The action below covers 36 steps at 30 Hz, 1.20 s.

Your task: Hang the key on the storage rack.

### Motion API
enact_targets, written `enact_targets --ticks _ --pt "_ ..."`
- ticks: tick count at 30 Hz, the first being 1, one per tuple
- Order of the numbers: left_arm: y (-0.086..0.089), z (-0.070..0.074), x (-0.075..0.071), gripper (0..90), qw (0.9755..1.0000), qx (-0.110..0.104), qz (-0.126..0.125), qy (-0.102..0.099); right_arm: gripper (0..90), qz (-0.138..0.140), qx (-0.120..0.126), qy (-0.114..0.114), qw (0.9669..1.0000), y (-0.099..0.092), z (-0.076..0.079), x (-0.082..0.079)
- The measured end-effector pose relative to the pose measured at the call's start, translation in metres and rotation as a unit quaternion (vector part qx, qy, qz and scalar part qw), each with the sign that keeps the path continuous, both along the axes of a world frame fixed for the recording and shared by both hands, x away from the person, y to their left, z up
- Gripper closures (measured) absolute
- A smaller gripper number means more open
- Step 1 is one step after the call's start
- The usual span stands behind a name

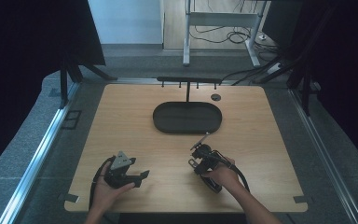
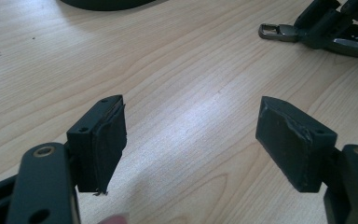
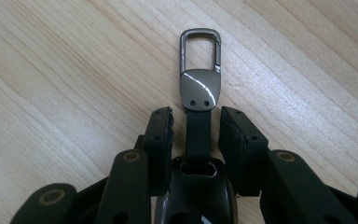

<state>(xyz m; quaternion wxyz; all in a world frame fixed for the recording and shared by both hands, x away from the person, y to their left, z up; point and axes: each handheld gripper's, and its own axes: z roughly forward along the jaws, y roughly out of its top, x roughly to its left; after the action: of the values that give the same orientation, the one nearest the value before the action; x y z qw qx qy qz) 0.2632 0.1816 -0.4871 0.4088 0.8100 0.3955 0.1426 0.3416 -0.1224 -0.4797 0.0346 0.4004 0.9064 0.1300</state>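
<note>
Key fob (image 3: 196,186) is being pinched by right tongs (image 3: 196,133) — squeeze needed next; left tongs (image 2: 191,140) gape wide at 7 o'clock.

Wood table (image 1: 121,121) in middle, light brown with lines in grain. Grey carpet floor (image 1: 23,140) all around it. Shiny metal rail (image 1: 42,149) along left side, another rail (image 1: 326,158) along right. Dark black curtains (image 1: 23,37) at left and right (image 1: 349,70). Behind table, white metal desk frame (image 1: 219,21) standing on floor. Black cables (image 1: 235,36) lying in tangle under it. Pale wall (image 1: 126,21) at back. Soft light shines on tabletop.
</note>
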Motion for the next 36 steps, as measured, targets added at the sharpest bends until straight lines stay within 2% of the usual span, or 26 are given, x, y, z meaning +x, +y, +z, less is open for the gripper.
enact_targets --ticks 3,8,13,23,36 --pt "0.0 0.0 0.0 24.9 1.0 0.001 -0.001 0.0 66.8 0.002 -0.019 -0.003 0.9998 0.004 0.0 0.0" --pt "0.0 0.0 0.0 24.9 1.0 0.0 0.0 0.0 69.1 0.005 -0.045 0.007 0.9989 0.01 0.002 0.003" --pt "0.0 -0.001 0.0 24.9 1.0 0.002 0.0 0.0 73.5 0.009 -0.056 0.018 0.9982 0.014 0.002 0.005" --pt "-0.002 -0.002 0.0 24.9 1.0 0.005 -0.002 0.001 79.3 0.004 -0.044 0.027 0.9986 0.013 0.002 0.006" --pt "-0.004 -0.002 -0.001 25.1 1.0 0.005 -0.002 -0.003 80.3 0.005 -0.036 0.019 0.9991 0.011 0.002 0.004"
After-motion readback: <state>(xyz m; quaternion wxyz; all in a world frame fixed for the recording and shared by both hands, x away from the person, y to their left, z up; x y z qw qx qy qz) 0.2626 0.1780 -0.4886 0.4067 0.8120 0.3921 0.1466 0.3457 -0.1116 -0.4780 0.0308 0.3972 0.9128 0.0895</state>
